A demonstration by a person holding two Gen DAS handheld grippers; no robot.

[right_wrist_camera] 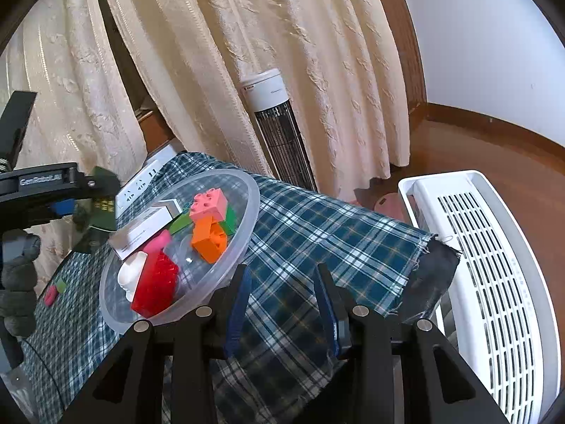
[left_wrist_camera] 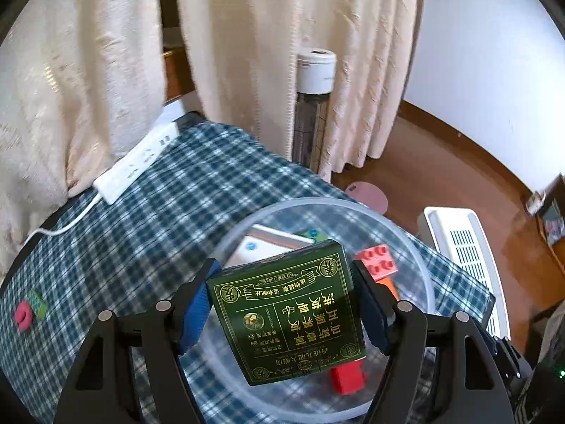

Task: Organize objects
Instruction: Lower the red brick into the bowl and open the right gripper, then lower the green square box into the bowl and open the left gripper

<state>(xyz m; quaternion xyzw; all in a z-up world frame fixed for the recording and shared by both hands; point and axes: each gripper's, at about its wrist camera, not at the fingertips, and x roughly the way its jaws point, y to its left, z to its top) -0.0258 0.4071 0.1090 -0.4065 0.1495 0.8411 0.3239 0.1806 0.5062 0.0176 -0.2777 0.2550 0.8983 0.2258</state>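
Observation:
My left gripper (left_wrist_camera: 286, 304) is shut on a dark green box with gold lettering (left_wrist_camera: 286, 318), held tilted above a clear plastic bowl (left_wrist_camera: 420, 258). The right wrist view shows the same box (right_wrist_camera: 102, 198) at the bowl's (right_wrist_camera: 252, 212) far left side. In the bowl lie a white box (right_wrist_camera: 144, 228), a pink brick (right_wrist_camera: 208, 205), orange bricks (right_wrist_camera: 208, 240), green bricks (right_wrist_camera: 229, 219), a red brick (right_wrist_camera: 157, 282) and a white piece (right_wrist_camera: 130, 272). My right gripper (right_wrist_camera: 282, 282) is open and holds nothing, low over the plaid cloth just right of the bowl.
A pink piece (left_wrist_camera: 23, 314) and a green brick (left_wrist_camera: 38, 303) lie on the plaid cloth (left_wrist_camera: 159, 219) at the left. A white power strip (left_wrist_camera: 137, 162) sits at the back edge. A white slatted basket (right_wrist_camera: 487, 282) and a tower fan (right_wrist_camera: 279, 130) stand beyond the table. A gloved hand (right_wrist_camera: 17, 275) is at the left.

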